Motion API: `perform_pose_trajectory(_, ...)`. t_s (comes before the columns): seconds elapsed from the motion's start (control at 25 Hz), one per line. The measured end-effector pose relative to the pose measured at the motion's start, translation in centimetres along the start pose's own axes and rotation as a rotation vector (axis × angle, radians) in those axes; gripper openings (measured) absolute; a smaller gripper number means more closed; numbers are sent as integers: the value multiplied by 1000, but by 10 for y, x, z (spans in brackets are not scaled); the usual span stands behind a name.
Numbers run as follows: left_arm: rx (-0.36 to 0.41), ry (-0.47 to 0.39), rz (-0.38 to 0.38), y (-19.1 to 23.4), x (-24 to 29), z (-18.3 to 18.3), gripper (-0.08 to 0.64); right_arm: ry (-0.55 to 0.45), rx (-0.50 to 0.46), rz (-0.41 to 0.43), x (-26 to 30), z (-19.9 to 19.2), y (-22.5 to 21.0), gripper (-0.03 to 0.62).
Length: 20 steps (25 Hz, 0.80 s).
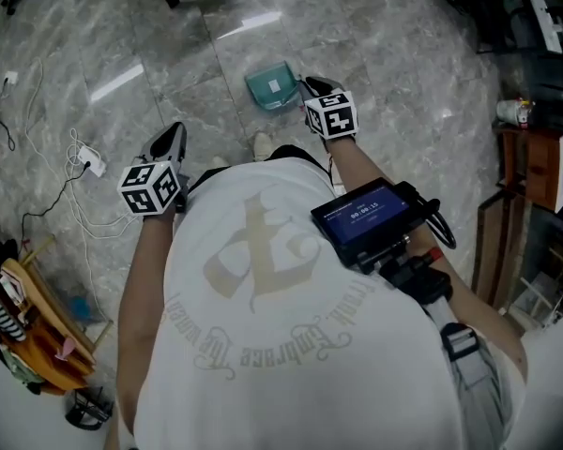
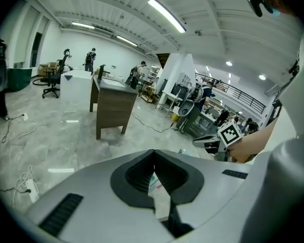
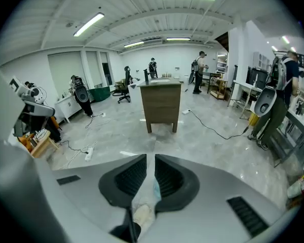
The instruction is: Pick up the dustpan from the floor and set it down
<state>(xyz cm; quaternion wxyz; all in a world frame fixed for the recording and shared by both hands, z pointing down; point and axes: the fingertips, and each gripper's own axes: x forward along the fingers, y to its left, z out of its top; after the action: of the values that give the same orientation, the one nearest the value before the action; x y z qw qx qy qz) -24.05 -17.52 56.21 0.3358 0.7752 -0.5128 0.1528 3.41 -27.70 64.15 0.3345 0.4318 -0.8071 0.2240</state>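
Note:
The teal dustpan point(image 1: 272, 87) lies flat on the grey marble floor, just ahead of the person's shoe point(image 1: 263, 144). In the head view my right gripper point(image 1: 309, 86) hangs beside the pan's right edge and above it. In the right gripper view the right gripper point(image 3: 148, 158) has its jaws drawn close with a narrow slit between them and nothing in it. Only a teal sliver of the dustpan point(image 3: 156, 188) shows far below through the slit. My left gripper point(image 1: 170, 140) is off to the left over bare floor. The left gripper view shows the left gripper point(image 2: 153, 153) with its tips together, holding nothing.
A white power strip with loose cables point(image 1: 90, 163) lies on the floor at the left. A wooden rack point(image 1: 38, 337) stands at the lower left and shelving point(image 1: 537, 162) at the right. A wooden desk point(image 3: 161, 105) stands further off. People stand in the background.

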Motion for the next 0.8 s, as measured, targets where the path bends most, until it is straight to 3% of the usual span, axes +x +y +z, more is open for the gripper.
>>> perform_pose_trajectory(0.2, 48, 32, -74, -5, 21, 14, 12, -58, 37, 64, -13, 21, 19, 26)
perform_pose_trajectory(0.52, 142, 89, -179, -24, 43, 17, 12, -208, 70, 189, -48, 49, 54, 17)
perform_pose_trajectory(0.8, 192, 145, -252, -34, 65, 16, 12, -258, 89, 203, -60, 54, 60, 17)
